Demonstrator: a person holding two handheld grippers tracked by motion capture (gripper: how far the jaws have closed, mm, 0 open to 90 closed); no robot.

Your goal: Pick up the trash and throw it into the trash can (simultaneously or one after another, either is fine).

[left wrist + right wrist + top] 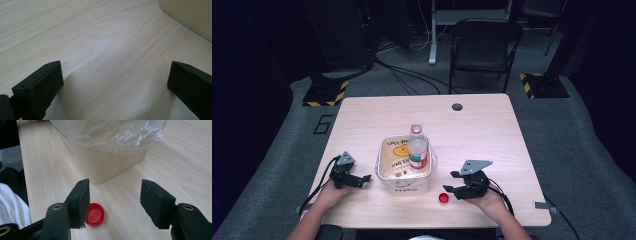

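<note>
Now the right tongs [113,205] stand open over a red cap [95,214] on the counter [482,125].

Small, light, stiff plastic, the cap lies flat just in front of the cream tub [404,186]; one jaw is beside it, not gripping. It would probably skid if nudged, so I would pinch it across the ribbed rim. Lined with clear plastic film, the tub holds an uncapped bottle [417,147], upright with a red label. The left tongs [362,179] rest open and empty on the counter beside the tub.

My wooden table [377,112] has a creamy tub [404,186] in the middle and a little red cap [443,198] beside it
</note>
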